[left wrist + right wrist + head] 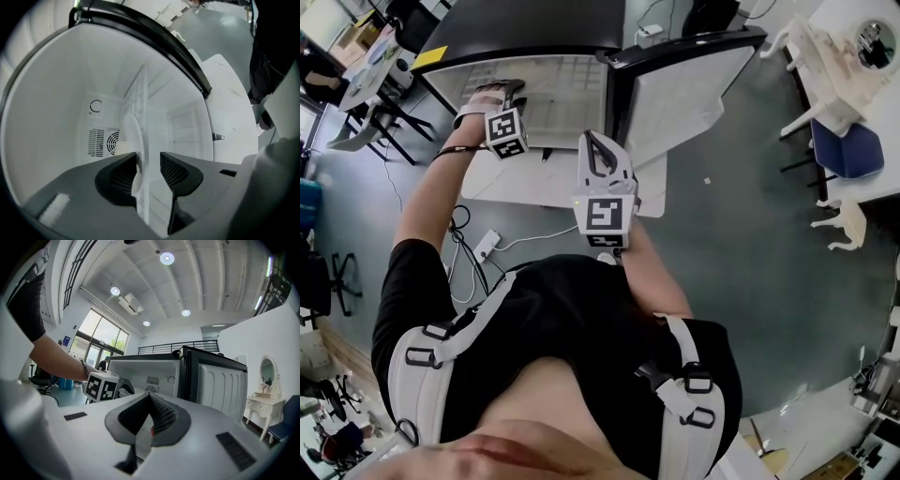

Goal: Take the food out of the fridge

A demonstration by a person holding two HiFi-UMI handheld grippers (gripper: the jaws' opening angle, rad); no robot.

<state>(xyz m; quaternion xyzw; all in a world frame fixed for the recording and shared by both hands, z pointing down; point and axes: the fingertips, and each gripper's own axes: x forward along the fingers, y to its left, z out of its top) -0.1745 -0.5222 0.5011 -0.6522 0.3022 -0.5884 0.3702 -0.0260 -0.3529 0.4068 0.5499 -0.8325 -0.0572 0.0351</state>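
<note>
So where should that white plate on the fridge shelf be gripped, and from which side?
Probably by the near rim of the plate, coming in through the open front of the fridge. It seems to lie flat on the shelf, so only its thin edge fits between jaws. The left gripper has its open jaws astride that rim.

The mini fridge (581,84) stands with its door (684,84) open on a low white surface (525,183), which rests on the grey floor (741,244). Inside, a clear shelf (139,93) carries a white plate (129,133). A power strip (487,246) lies on the floor.
</note>
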